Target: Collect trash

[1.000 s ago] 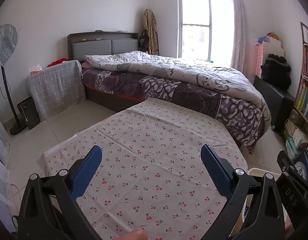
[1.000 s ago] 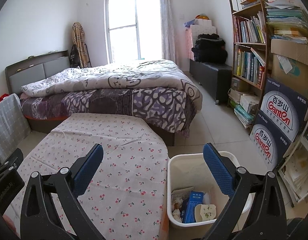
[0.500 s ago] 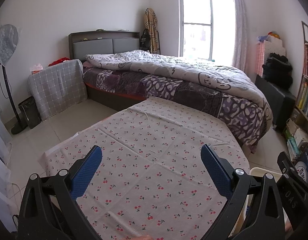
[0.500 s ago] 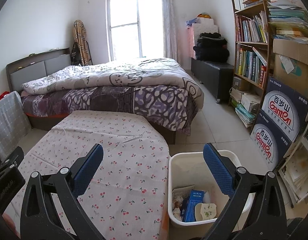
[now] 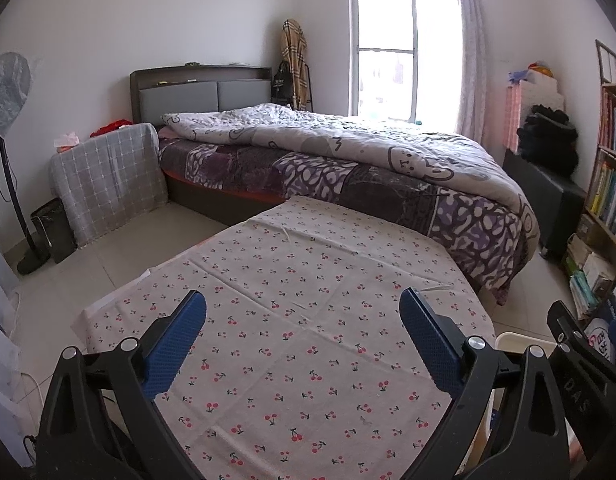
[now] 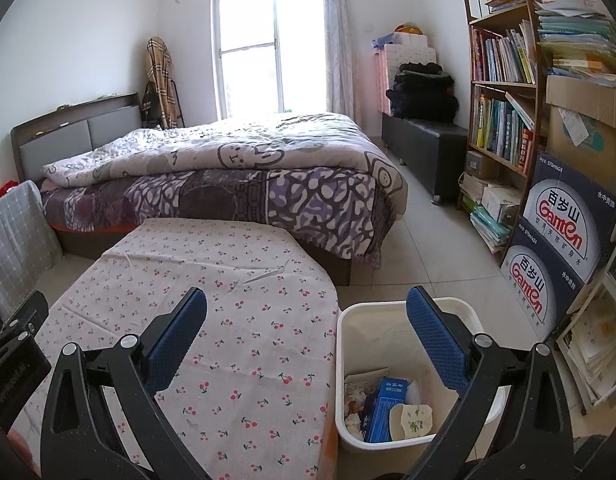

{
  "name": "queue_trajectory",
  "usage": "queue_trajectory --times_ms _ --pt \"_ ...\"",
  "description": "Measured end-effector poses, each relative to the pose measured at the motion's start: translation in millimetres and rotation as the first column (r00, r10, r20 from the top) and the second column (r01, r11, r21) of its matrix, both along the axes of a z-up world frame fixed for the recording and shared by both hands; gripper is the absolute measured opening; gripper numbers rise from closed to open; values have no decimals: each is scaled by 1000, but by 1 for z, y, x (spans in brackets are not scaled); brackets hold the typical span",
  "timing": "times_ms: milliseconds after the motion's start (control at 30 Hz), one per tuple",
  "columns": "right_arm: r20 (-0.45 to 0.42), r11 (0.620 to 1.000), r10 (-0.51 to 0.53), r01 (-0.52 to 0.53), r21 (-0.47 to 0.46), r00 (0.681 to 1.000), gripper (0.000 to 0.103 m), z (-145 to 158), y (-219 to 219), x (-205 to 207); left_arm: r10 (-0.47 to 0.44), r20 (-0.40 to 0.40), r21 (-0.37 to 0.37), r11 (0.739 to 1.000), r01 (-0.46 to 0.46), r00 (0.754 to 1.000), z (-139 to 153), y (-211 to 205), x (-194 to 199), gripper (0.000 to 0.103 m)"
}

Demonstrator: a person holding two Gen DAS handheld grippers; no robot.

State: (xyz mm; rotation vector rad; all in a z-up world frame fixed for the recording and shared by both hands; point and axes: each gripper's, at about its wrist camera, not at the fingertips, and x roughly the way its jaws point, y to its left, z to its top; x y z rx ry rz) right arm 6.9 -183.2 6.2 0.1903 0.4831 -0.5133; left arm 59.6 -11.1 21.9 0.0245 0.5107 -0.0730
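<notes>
A white waste bin [image 6: 347,332] stands on the floor right of the table and holds a blue carton [image 6: 385,408], crumpled paper and a pale wrapper [image 6: 411,420]. My right gripper [image 6: 308,332] hovers open over the table's right edge and the bin, nothing between its blue pads. Over the cherry-print tablecloth [image 5: 308,320] my left gripper [image 5: 304,340] is held open and empty. No trash shows on the cloth [image 6: 228,280]. The bin's rim [image 5: 519,340] peeks in at the right of the left wrist view.
A bed [image 5: 347,160] with a patterned quilt lies right behind the table. A bookshelf [image 6: 503,100] and stacked water cartons [image 6: 559,240] line the right wall. At the left stand a fan [image 5: 8,120] and a cloth-draped stand [image 5: 108,176].
Both views have pulled back and risen slightly, so the table sits a little lower in frame. A hand's edge seen at the bottom of the left view is gone. Both grippers stay open.
</notes>
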Motion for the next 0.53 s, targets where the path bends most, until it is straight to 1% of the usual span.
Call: queue_trajectory --times_ms 533 --pt "-1 1000 0 0 0 1000 96 1 0 0 7 -34 -20 1000 -8 999 -1 4 3 95"
